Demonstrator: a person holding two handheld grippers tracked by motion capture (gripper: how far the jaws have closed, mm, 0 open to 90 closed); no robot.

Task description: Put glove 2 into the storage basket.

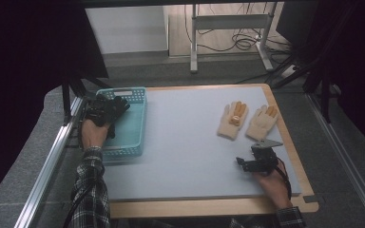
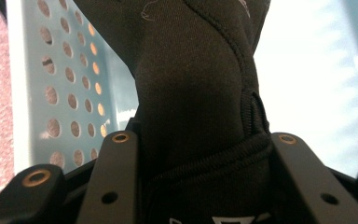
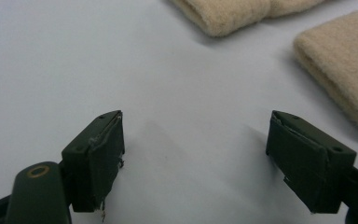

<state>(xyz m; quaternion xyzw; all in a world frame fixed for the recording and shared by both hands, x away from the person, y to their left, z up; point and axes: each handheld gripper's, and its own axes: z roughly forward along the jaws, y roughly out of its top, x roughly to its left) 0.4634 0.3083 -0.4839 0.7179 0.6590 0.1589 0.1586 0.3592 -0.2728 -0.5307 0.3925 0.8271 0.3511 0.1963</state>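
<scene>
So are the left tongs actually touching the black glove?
Touching. In the left gripper view the left tongs are shut on the black glove, with fabric squeezed between both jaws, above the basket.

A lab-like test bay — dark curtains (image 1: 24, 57), aluminium rails (image 1: 47, 166), loose floor cables (image 1: 237, 40).

sleeves (image 1: 89, 190): dark plaid | right gripper (image 1: 247, 164): black, grey three-cornered plate | jaws: black, brass-ringed screws
</scene>
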